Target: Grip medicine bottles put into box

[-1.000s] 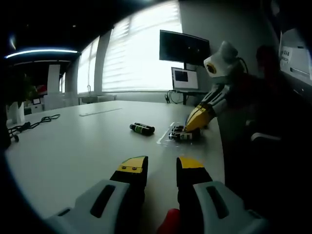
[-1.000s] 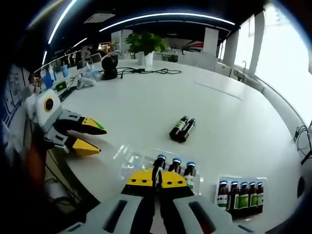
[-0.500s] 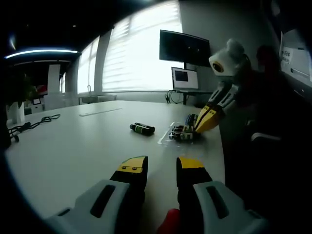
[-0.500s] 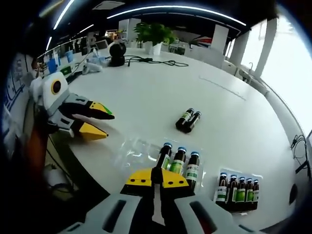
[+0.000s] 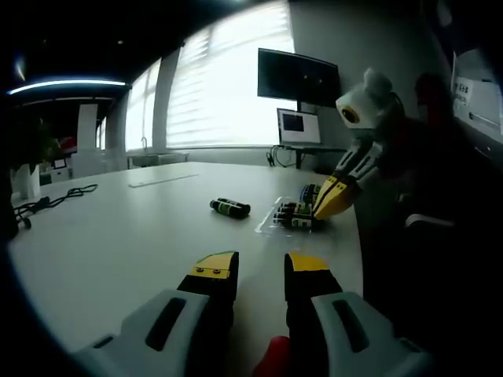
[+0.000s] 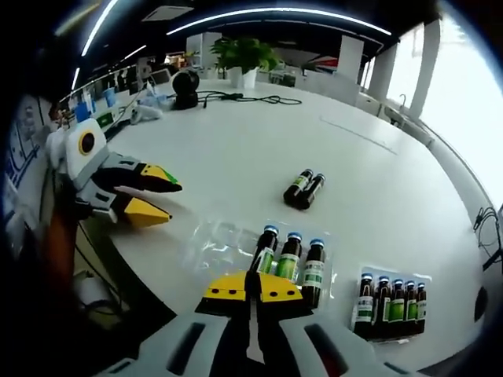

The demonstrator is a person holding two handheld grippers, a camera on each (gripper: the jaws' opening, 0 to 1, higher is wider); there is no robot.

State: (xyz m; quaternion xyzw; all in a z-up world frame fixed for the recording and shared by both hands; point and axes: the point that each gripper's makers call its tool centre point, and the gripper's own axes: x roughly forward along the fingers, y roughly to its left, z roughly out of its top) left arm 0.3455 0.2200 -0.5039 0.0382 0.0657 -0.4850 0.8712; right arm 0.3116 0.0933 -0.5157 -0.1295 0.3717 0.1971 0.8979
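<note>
Although the right gripper (image 6: 253, 287) hangs just above the clear tray (image 6: 212, 239), its jaws are pressed together with nothing between them, so no bottle is in hand. Three medicine bottles (image 6: 290, 257) with blue caps and green labels lie side by side in the tray's right-hand slots, directly ahead of the yellow tips; the left-hand slots appear bare. Two loose bottles (image 6: 305, 189) lie touching each other farther out on the white surface (image 6: 228, 157), and a second pack of five bottles (image 6: 391, 298) sits to the right, near the surface's edge. The left gripper (image 5: 259, 271) stands well apart with its jaws parted and empty, low over the near part of the surface. Risks, as judged: a descent with jaws shut would strike the seated bottles and knock them out of their slots; the tray looks thin and light and may slide or tip under a sideways touch; the loose pair is round and lying flat, so a glancing contact would roll it, and the pair touching invites dragging both at once. Both tray and five-pack sit close to the rim on the person's side, where a push could send them off. Open room is generous across the middle of the surface; cables (image 6: 244, 99) and a potted plant (image 6: 244, 63) occupy the far side only.
</note>
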